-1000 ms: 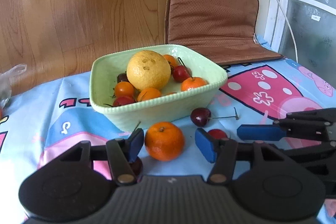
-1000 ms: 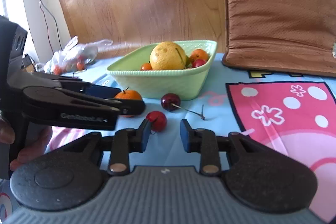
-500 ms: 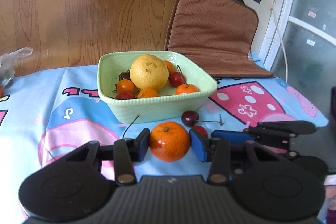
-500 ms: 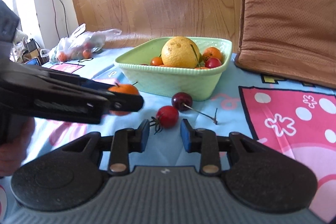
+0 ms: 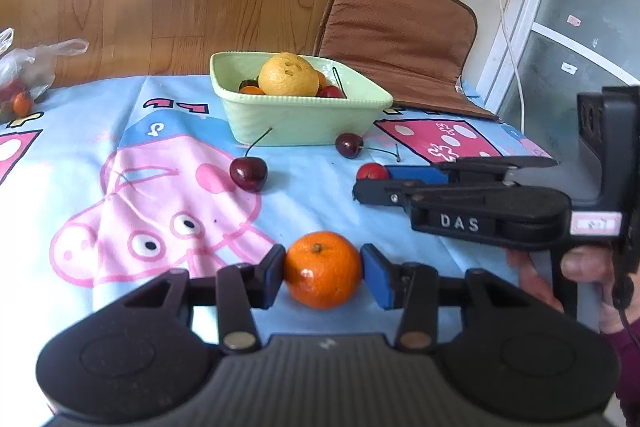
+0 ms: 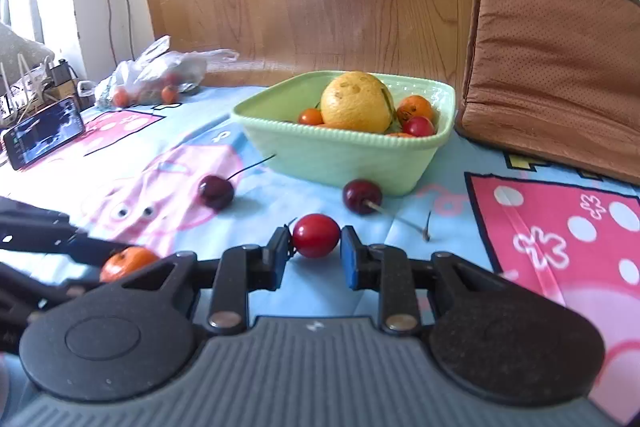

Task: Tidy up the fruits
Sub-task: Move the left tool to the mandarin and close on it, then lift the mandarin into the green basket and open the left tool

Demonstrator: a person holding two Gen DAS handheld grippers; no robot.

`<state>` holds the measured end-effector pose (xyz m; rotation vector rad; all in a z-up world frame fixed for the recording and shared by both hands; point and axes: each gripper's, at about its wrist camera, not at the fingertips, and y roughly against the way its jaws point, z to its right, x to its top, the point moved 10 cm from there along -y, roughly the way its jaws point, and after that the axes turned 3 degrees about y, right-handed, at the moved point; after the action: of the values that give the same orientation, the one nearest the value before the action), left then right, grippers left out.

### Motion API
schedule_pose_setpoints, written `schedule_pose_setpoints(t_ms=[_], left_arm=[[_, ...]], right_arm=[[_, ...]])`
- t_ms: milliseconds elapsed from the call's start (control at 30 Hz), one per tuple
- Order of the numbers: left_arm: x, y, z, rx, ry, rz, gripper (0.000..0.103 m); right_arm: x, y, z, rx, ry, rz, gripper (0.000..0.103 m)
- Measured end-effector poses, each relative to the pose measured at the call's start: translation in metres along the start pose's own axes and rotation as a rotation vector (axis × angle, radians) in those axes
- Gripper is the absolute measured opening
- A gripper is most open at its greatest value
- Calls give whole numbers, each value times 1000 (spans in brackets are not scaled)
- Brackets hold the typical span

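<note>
Over on the far left, a plastic bag of small fruit sits at the table's back edge, with a phone propped nearby. Next, the left gripper has the mandarin pinched between both pads, clear of the cartoon tablecloth (the jaws were closing within the last second, now narrow and tight on it). A dark cherry lies loose on the cloth, its stem reaching toward the green bowl, which holds a big orange and smaller fruit. A second cherry rests just in front of the bowl. On the right, the right gripper is closed narrowly around a red cherry tomato, pads touching both sides. Beyond, a brown cushion leans against the wall.
</note>
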<state>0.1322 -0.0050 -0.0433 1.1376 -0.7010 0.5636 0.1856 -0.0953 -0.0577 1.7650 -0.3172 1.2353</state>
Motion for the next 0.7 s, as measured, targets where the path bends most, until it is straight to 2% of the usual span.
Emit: schedule_pose_setpoints(t_ms=[367,500,700], left_arm=[[-28,13,34,-82,-49,-1,42],[-34,17,40,-68,-89,16,42],[-35,23,36,-45,-99,33,52]], right_arm=[[-57,85,-35,13,0,20,31],[-69,93,-47,-7,23,13,32],[-70,91,-52,-43,35,23,36]])
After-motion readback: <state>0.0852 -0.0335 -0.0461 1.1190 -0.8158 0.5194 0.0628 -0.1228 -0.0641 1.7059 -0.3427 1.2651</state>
